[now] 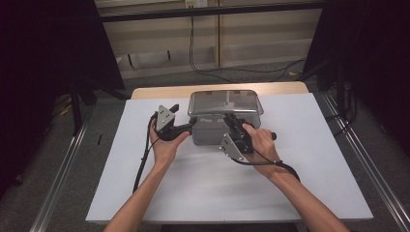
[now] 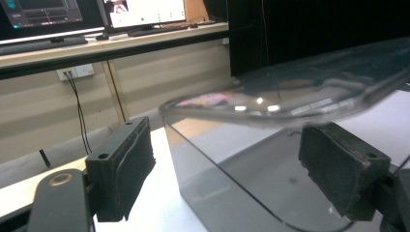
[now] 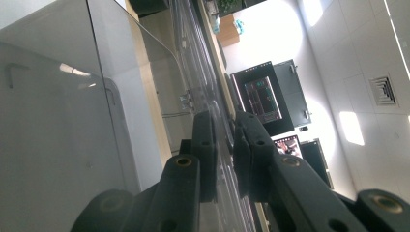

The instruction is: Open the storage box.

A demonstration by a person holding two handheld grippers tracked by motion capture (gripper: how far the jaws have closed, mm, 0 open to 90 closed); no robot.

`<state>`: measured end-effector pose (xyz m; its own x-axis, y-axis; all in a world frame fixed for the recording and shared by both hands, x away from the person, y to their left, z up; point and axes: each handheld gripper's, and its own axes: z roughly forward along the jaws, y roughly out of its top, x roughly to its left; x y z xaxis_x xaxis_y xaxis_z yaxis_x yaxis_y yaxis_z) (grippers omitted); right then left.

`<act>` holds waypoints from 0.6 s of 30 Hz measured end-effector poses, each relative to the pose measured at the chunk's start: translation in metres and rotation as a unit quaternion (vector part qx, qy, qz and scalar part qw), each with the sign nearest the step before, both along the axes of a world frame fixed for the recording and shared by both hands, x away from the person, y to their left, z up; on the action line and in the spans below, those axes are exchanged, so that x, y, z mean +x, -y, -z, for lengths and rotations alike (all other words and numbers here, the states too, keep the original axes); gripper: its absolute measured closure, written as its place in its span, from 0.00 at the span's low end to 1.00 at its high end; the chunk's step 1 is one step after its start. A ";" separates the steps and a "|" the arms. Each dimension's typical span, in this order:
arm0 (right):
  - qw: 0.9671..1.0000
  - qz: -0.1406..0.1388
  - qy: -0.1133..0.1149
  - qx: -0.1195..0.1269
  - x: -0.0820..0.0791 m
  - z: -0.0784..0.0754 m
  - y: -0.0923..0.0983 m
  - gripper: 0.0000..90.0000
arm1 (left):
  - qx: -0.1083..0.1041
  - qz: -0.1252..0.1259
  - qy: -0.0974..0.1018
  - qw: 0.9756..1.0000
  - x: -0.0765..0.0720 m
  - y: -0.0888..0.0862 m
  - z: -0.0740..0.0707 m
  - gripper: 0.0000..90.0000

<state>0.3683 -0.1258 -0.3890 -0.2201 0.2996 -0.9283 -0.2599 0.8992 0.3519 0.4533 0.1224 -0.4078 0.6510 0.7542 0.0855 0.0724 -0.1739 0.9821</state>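
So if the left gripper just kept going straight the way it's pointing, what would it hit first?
Most likely the clear plastic box. In the left gripper view, the left gripper points at the box's near corner, its jaws open on either side just below the lid rim. Depth is hard to judge; the box wall looks very close.
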 end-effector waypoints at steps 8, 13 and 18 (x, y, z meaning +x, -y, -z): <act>1.000 -0.002 0.000 -0.004 0.000 0.002 -0.001 0.88 | 0.002 0.007 0.005 1.000 0.004 0.001 -0.004 0.24; 1.000 -0.003 -0.010 0.014 0.001 0.003 0.003 0.86 | 0.009 0.016 0.003 1.000 0.002 0.002 -0.003 0.26; 0.999 0.000 -0.016 0.029 0.002 0.004 0.007 0.81 | 0.005 0.019 0.006 1.000 0.003 0.002 -0.004 0.28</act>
